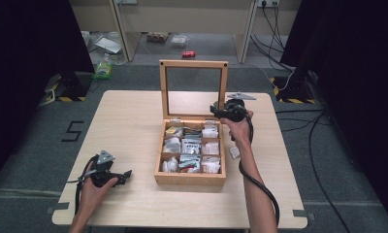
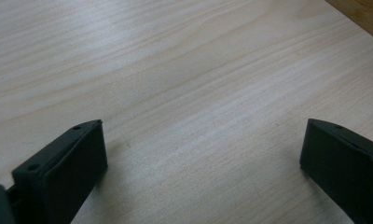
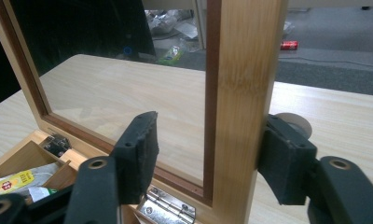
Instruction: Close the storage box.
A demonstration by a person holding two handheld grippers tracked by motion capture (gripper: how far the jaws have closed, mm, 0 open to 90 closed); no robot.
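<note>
We are seeing the light wooden table (image 1: 134,121) lying mostly bare toward 9 o'clock of the wooden box (image 1: 190,177), with broad free surface there and a narrower strip at 3 o'clock, near the table's right edge.

The box is sitting a little right of the table's centre, its glass-paned lid (image 1: 194,87) standing upright at the 12 o'clock side on metal hinges (image 3: 163,207). Its compartments are holding tea bags and small packets (image 1: 191,145); what is printed on them is too small to read.

The right gripper (image 1: 220,110) is reaching to the lid's right-hand post (image 3: 240,93), at about 1 o'clock of the box. In the right gripper view its jaws are straddling that post: one is touching the post's outer side, the other is standing apart over the glass, so they are not yet clamped.

The left gripper (image 1: 128,173) is resting low on the table at about 8 o'clock of the box, well apart from it, jaws spread wide with bare wood between them.
</note>
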